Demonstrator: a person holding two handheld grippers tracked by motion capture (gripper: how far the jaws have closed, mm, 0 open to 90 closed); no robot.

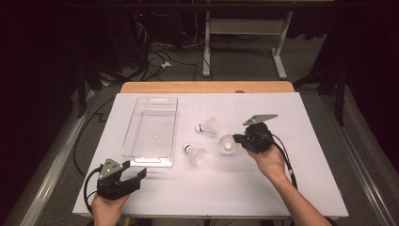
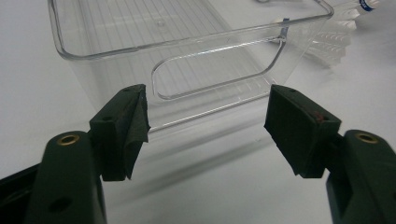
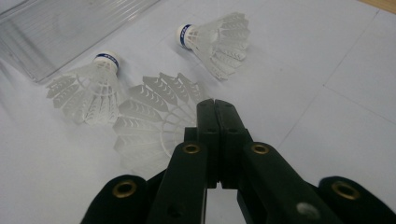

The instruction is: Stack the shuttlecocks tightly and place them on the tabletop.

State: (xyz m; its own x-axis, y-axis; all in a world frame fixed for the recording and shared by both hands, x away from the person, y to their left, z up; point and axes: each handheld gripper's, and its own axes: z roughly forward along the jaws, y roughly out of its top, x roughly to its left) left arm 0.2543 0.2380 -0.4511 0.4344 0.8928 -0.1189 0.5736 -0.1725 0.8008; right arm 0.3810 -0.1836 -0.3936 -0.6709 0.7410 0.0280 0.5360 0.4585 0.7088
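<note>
Three white shuttlecocks lie on the white sheet right of a clear plastic tray (image 1: pixel 150 132): a far one (image 1: pixel 208 126), a near-left one (image 1: pixel 196 154) and a right one (image 1: pixel 227 144). My right gripper (image 1: pixel 238 139) is shut, with its tips against the right shuttlecock. In the right gripper view the shut gripper (image 3: pixel 215 103) covers the near end of that shuttlecock's skirt (image 3: pixel 149 121), and I cannot tell if it pinches the skirt. The other two shuttlecocks (image 3: pixel 88 88) (image 3: pixel 217 39) lie beyond. My left gripper (image 1: pixel 138 175) (image 2: pixel 210 100) is open and holds nothing. It faces the tray's near wall (image 2: pixel 107 51).
The tray holds nothing and shows a handle cutout (image 2: pixel 215 70) in its near wall. One shuttlecock (image 2: pixel 334 44) lies past the tray's right corner. The white sheet (image 1: pixel 301 179) covers a wooden table (image 1: pixel 207 87). Cables and a desk frame (image 1: pixel 244 47) are on the floor behind.
</note>
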